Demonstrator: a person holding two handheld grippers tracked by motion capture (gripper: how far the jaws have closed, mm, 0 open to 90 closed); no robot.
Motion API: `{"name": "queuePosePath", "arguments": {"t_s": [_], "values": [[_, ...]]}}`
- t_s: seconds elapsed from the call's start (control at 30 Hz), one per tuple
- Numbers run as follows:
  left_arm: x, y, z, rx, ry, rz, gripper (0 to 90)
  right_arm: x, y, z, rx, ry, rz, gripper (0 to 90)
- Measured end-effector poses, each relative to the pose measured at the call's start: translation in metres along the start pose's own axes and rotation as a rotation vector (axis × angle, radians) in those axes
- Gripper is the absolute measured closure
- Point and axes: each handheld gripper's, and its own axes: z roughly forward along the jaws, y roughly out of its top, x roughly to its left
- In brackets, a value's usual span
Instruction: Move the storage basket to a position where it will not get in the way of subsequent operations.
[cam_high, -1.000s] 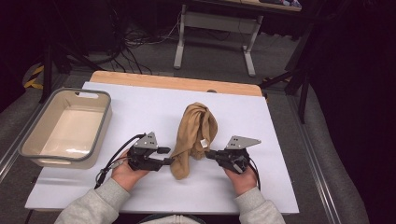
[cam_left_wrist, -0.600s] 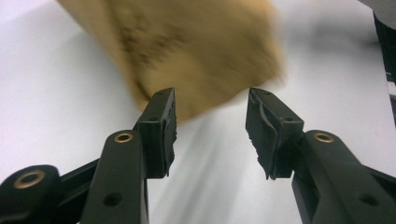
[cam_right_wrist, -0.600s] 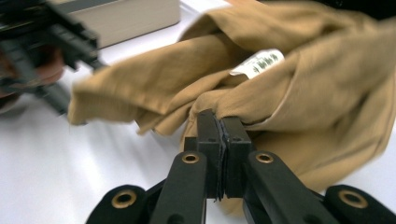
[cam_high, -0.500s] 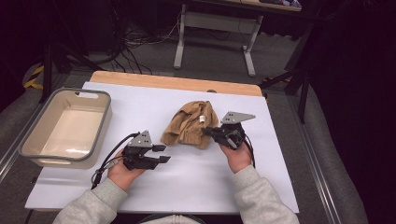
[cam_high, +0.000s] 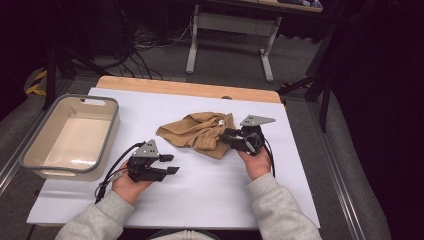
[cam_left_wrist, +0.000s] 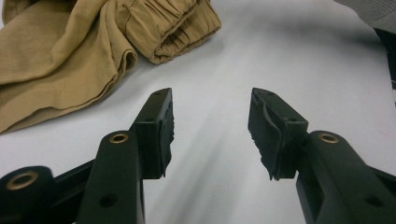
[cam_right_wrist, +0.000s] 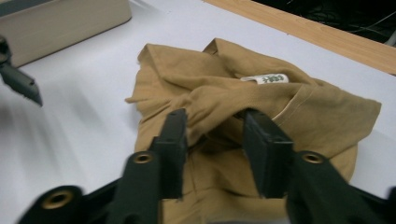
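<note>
A tan garment (cam_high: 197, 131) lies crumpled on the white table, a white label (cam_high: 220, 121) showing near its right end. My right gripper (cam_high: 227, 136) sits at that right edge. In the right gripper view its jaws (cam_right_wrist: 212, 126) have just been opening. They stand apart with a loose fold of the garment (cam_right_wrist: 280, 107) between them, below the label (cam_right_wrist: 265, 79). My left gripper (cam_high: 170, 164) rests on the table to the garment's lower left, open and with nothing in it. In the left gripper view its jaws (cam_left_wrist: 210, 128) frame bare table, the garment (cam_left_wrist: 60, 60) lying beyond.
A beige plastic bin (cam_high: 111, 131) stands at the table's left and shows as a wall (cam_right_wrist: 60, 18) in the right gripper view. A wooden edge (cam_high: 190, 88) runs along the far side. White tabletop (cam_high: 210, 185) lies between the person's forearms.
The garment, held up between both grippers a second ago, now lies slumped on the table. The left gripper let go and drew back left. The right gripper carried it away and opened.
</note>
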Motion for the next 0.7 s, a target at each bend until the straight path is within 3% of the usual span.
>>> {"name": "queuePosePath", "arguments": {"t_s": [0.13, 0.23, 0.47, 0.5, 0.6, 0.63, 0.67, 0.7], "values": [[0.0, 0.0, 0.0, -0.003, -0.003, -0.006, 49.9, 0.006, -0.014, -0.006, 0.026, 0.015, -0.027, 44.1], [0.0, 0.0, 0.002, -0.002, -0.006, -0.006, 49.7, 0.007, -0.023, -0.001, 0.073, 0.013, -0.056, 33.3], [0.0, -0.001, 0.002, 0.002, -0.01, -0.008, 49.3, 0.006, -0.029, 0.021, 0.143, 0.002, -0.099, 32.0], [0.001, -0.001, 0.002, 0.001, -0.011, -0.007, 49.2, 0.004, -0.033, 0.031, 0.188, 0.003, -0.096, 38.7], [0.001, -0.002, 0.002, 0.001, -0.016, -0.007, 49.0, 0.003, -0.036, 0.038, 0.226, 0.009, -0.085, 52.9], [0.001, -0.002, 0.002, 0.002, -0.017, -0.004, 48.9, 0.002, -0.036, 0.038, 0.225, 0.018, -0.076, 63.4], [0.001, -0.002, 0.002, 0.002, -0.016, -0.004, 48.9, 0.004, -0.034, 0.036, 0.225, 0.011, -0.093, 80.0], [0.001, -0.002, 0.002, 0.003, -0.017, -0.005, 48.9, 0.005, -0.033, 0.035, 0.229, 0.003, -0.109, 84.0]]}}
